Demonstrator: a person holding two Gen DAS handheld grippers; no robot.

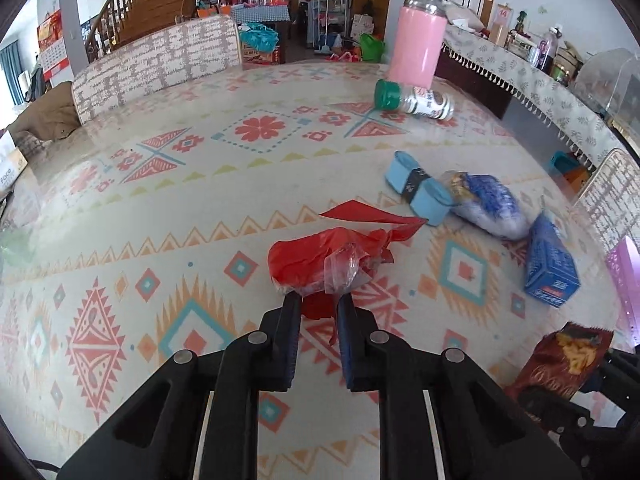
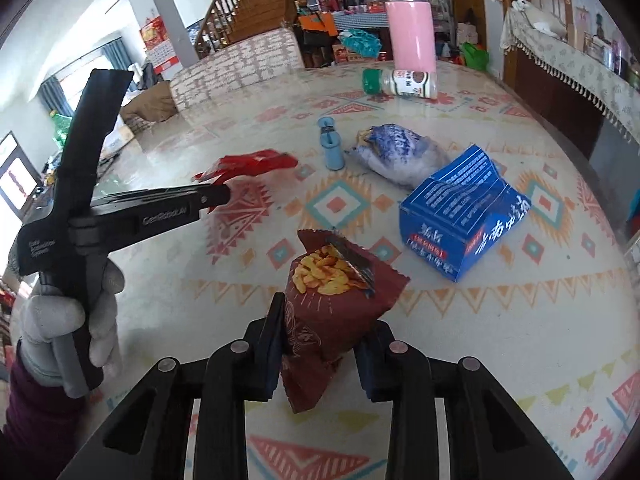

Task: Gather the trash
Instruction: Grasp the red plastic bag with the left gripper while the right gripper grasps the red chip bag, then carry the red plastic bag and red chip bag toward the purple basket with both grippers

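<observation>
Red plastic wrapper [image 1: 320, 264] clenched in left gripper [image 1: 318, 300] jaws, brown snack bag [image 2: 332, 312] in right gripper [image 2: 320, 320] jaws at counter [image 1: 200, 208] six o'clock

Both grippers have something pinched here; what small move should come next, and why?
Probably lift both together: the left gripper is shut on the red plastic bag, the right gripper on the brown snack bag. No bin shows.

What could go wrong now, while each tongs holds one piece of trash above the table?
1. The left tongs pinch only the edge of the red plastic bag; the thin film may slip out.
2. The right tongs hold the brown snack bag with its torn top open, so crumbs might spill if it tilts.
3. The seasoning bottle lies on its side and could roll if bumped.
</observation>
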